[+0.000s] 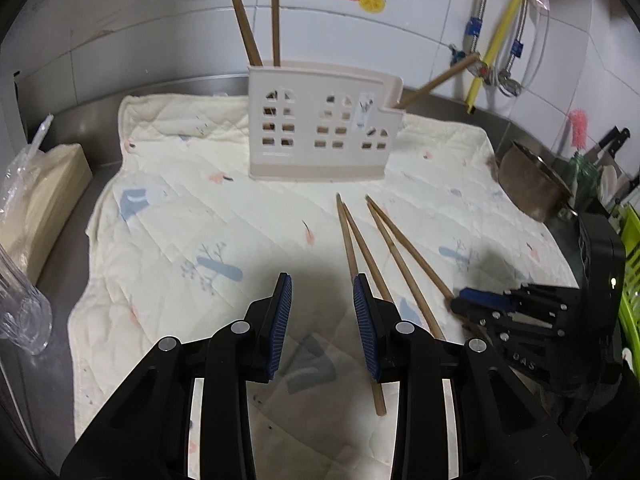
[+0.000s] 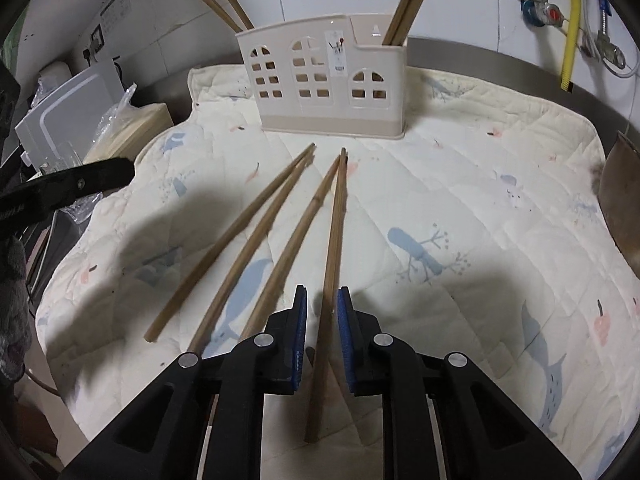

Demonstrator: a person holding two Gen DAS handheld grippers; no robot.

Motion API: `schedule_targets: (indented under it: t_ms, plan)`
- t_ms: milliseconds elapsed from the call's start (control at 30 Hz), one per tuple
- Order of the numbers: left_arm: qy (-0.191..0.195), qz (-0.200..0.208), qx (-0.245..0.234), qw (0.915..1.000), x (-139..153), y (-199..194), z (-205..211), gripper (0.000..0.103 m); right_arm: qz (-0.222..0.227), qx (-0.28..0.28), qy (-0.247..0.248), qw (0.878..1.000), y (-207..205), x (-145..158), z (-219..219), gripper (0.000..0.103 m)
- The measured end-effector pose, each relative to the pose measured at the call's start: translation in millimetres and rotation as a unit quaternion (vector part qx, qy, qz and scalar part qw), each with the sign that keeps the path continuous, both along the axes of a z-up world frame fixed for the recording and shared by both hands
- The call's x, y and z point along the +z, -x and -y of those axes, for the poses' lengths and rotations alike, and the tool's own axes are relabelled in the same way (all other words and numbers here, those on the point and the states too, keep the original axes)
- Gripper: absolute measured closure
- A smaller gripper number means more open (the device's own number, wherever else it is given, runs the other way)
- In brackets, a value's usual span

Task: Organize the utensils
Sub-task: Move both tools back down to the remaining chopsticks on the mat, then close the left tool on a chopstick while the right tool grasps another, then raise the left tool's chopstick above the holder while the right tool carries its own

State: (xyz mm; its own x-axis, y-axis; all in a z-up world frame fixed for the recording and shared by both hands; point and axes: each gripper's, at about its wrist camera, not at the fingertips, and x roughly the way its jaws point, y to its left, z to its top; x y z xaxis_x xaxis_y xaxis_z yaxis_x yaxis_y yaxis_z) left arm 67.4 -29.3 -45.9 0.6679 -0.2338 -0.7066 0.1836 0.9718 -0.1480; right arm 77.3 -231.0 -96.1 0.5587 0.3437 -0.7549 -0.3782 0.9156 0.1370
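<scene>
Bamboo chopsticks (image 2: pixel 256 240) lie fanned on the quilted mat (image 2: pixel 480 208), near the holder (image 2: pixel 332 80). Right gripper (image 2: pixel 322 308) straddles the rightmost stick (image 2: pixel 334 248), pads seemingly not yet touching; closing off-centre could roll it. Left gripper (image 1: pixel 322 294) hangs apart, empty.

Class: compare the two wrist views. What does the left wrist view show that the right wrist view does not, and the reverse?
Left wrist only: a metal pot, a green basket, and the right gripper beside the chopsticks.
Right wrist only: a white box at the left, and one chopstick lying between its open fingers.
Both: the utensil holder with upright chopsticks, four loose chopsticks, and the quilted mat.
</scene>
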Motion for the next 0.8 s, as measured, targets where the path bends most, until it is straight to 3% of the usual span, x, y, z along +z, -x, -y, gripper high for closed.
schedule_targets:
  t_ms: [267,500,800]
  plan:
    - [0.007,-0.026,-0.024,0.9994,-19.2,3.2,11.8,0.072,-0.011,-0.004,0.012,1.0,-2.2,-7.5,-1.9,0.093]
    - [0.017,-0.048,-0.046,0.9976,-34.4,-0.5,28.9,0.079,-0.009,-0.006,0.02,1.0,-1.6,-8.2,-4.1,0.095]
    - [0.017,-0.074,-0.046,0.996,-53.0,-10.7,37.0,0.083,-0.006,-0.01,0.014,1.0,-1.1,-6.1,-1.7,0.096]
